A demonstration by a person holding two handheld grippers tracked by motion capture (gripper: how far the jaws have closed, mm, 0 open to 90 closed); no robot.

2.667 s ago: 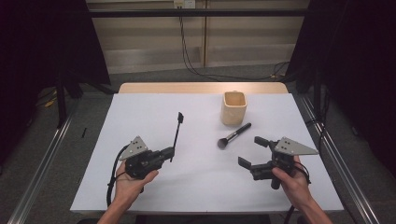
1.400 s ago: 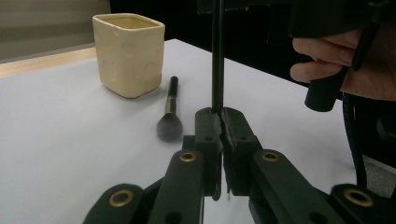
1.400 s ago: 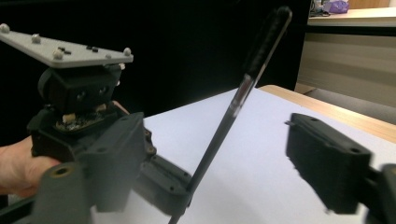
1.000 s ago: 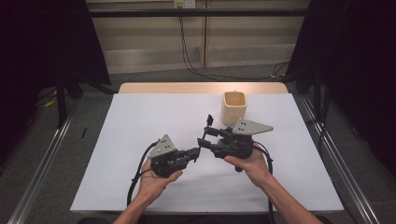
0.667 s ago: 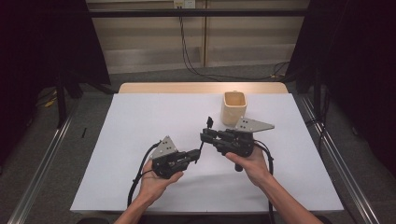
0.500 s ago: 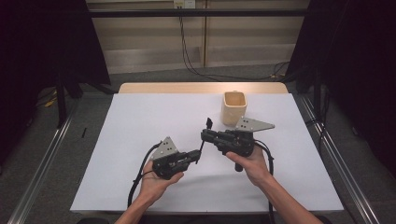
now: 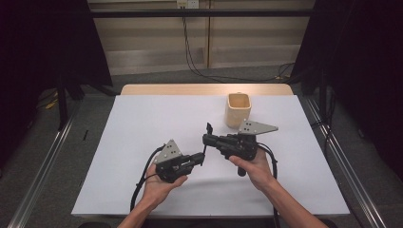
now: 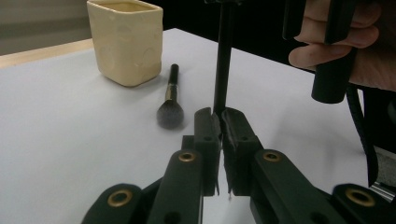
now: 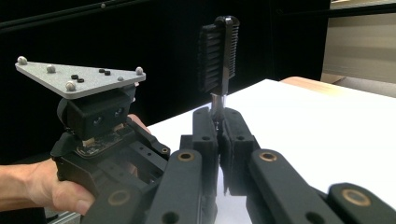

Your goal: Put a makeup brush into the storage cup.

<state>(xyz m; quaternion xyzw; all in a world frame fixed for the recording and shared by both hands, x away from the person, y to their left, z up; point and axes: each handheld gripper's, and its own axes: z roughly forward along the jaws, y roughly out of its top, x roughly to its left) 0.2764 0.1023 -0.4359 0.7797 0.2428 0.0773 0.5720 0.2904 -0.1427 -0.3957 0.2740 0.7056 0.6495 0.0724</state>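
Slim black brow brush (image 9: 218,51) with comb head: upright above mid-table, clamped by both grippers. Left gripper (image 8: 218,122) grips the handle's lower end; right gripper (image 9: 218,119) nips just under the head, probably a handover. Cream square ceramic cup (image 7: 237,109), likely destination, behind. Black powder brush (image 8: 170,102) lies beside it.

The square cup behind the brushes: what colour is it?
Pale cream-yellow, plain apart from faint round dimples in its sides. The cup shows best in the left gripper view.
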